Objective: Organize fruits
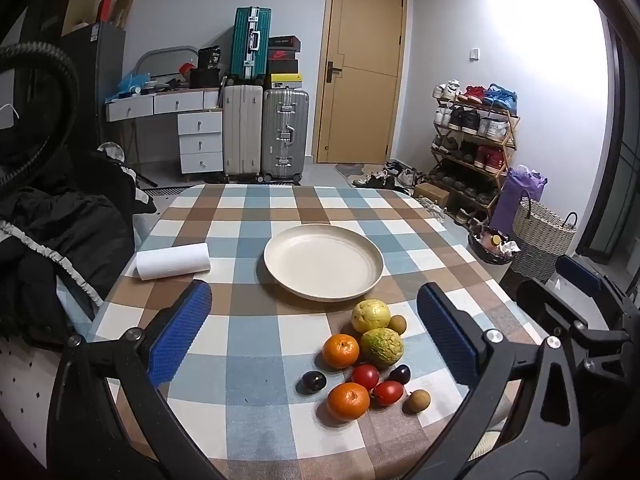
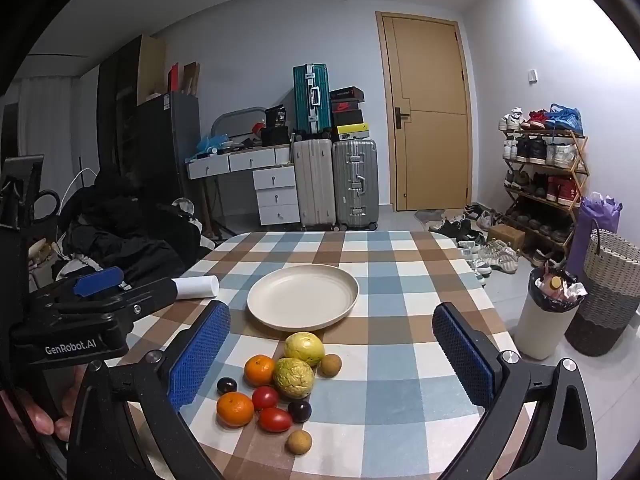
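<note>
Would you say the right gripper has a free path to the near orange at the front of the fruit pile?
Probably yes. The right gripper is open above the table, and the near orange sits exposed at the pile's front-left, though a red tomato lies close beside it, so one of the fingers may nudge that.

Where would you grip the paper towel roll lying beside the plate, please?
Across its middle, from above. The roll lies on its side on the table, left of the plate, so its curved sides are free for the fingers to close on.
</note>
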Demonstrator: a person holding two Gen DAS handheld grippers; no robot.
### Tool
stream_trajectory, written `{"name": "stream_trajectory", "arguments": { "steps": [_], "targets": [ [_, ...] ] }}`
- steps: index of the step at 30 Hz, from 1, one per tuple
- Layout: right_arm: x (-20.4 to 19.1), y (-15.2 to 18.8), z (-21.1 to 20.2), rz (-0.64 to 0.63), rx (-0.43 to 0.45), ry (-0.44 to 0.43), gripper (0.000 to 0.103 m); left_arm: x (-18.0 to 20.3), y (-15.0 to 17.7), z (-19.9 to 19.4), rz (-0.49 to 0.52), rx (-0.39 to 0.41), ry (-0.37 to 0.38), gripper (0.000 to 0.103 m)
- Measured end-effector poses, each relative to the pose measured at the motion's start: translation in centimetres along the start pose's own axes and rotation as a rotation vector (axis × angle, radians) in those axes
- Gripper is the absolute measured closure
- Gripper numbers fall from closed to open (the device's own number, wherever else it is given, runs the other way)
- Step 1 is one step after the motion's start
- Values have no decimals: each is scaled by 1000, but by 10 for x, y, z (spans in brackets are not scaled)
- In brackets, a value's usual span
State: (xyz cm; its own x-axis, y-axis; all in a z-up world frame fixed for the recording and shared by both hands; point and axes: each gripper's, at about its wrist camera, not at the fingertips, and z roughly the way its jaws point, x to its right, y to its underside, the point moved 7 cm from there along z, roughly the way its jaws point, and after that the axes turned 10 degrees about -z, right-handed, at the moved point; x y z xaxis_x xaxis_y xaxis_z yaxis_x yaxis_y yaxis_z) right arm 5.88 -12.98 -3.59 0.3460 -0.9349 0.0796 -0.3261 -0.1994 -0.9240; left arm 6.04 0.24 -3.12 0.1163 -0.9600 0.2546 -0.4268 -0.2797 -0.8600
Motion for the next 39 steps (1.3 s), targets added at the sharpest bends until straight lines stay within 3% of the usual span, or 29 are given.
{"name": "stream_trajectory", "arguments": {
  "steps": [39],
  "targets": [
    [-4, -2, -2, -20, 11, 2, 0, -5, 8, 2, 10, -20, 14, 0]
  ]
}}
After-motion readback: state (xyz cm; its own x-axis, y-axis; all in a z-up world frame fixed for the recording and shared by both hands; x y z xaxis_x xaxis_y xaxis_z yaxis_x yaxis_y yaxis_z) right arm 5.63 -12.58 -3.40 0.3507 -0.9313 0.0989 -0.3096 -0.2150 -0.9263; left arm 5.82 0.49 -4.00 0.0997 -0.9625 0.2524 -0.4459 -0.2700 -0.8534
